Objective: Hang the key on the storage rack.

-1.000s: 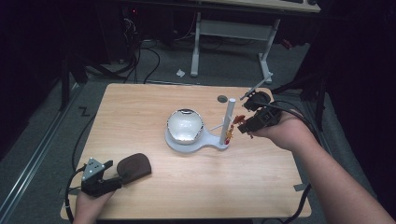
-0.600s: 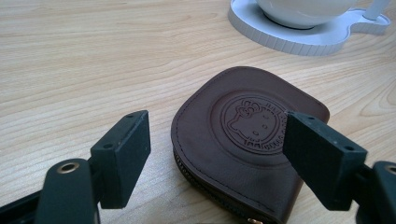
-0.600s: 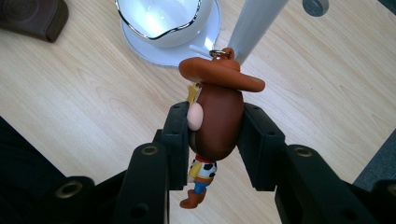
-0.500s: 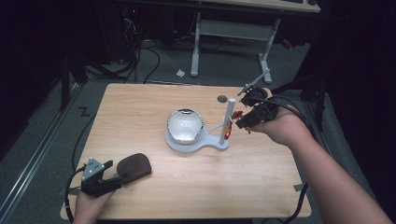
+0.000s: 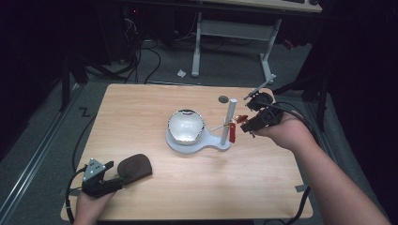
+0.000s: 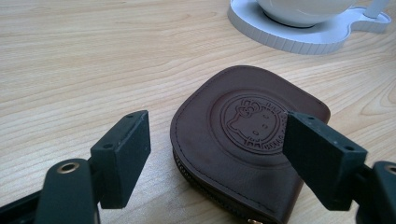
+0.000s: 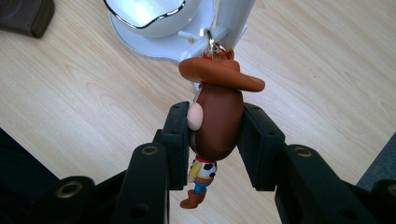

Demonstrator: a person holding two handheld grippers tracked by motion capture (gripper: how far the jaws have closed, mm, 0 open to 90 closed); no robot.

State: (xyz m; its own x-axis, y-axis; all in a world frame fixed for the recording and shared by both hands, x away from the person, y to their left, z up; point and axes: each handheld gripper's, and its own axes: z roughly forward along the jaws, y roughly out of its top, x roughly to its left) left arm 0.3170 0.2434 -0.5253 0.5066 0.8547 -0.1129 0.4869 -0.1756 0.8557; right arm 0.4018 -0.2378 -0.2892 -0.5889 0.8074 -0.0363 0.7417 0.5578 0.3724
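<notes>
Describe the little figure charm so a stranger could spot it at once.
Start at the wooden table and find the white stand near its middle, with an upright post on its right. Beside that post, the right gripper clamps the cowboy figure. Nothing else nearby has its brown hat and boots; the brown pouch is flat leather.

Our left gripper point(image 5: 109, 174) is black, with a grey three-cornered plate point(image 5: 93, 167) on top and a black cable point(image 5: 68, 202) looping off behind it, and its two flat matte rectangular pads point(image 6: 122, 156) each show small screw holes, with a brass-ringed hole in the arm below. Our right gripper point(image 5: 245, 123) is black too, with a thick black cable point(image 5: 300, 121) arching over the hand behind it; its blocky pads point(image 7: 261, 145) are pierced with small holes and its arms carry brass-ringed rivets. Both forearms behind the grippers are bare, with no sleeves.
</notes>
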